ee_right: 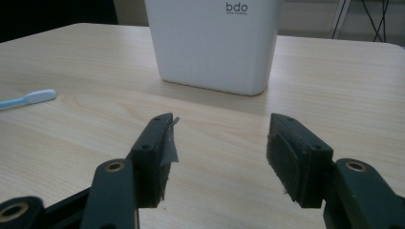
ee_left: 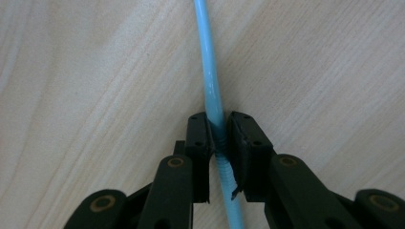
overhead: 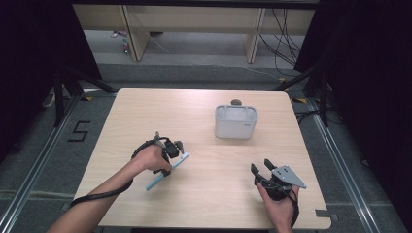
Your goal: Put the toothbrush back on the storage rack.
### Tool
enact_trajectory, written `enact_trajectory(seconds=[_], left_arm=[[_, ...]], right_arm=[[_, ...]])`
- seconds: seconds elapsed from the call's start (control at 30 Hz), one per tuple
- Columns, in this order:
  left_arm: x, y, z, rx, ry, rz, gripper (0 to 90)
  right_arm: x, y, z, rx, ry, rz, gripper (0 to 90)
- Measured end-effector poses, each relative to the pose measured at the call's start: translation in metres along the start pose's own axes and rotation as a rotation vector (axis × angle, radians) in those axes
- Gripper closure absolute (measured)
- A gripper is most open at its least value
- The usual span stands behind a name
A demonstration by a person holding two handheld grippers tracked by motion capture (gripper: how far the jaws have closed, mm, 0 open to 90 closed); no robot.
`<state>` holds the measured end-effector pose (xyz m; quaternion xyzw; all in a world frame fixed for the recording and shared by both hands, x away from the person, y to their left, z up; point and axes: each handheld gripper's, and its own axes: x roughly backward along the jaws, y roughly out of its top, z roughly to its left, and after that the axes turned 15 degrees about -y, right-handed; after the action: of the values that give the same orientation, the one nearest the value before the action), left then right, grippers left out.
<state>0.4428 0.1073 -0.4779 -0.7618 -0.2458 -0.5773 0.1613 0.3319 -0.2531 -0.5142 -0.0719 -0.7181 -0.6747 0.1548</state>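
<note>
Left gripper: jaws clenched on light-blue toothbrush lying on wooden table. Right gripper: jaws spread, empty, facing white container

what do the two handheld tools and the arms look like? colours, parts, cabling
Both tools are black. The left tool trails a black cable along the bare forearm, no sleeve visible. The right tool carries a grey three-cornered plate on top. In the gripper views, each has two blocky black jaws on linkage arms with brass-coloured pivot pins, small screws in the jaw faces, and thin pad liners that look frayed at the edges.
</note>
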Motion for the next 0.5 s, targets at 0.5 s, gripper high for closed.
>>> enact_trajectory(seconds=[0.5], left_arm=[[-0.0009, -0.0013, -0.0037, -0.027, 0.031, 0.001, 83.8]], right_arm=[[0.0, 0.0002, 0.0003, 0.011, -0.007, 0.003, 43.2]])
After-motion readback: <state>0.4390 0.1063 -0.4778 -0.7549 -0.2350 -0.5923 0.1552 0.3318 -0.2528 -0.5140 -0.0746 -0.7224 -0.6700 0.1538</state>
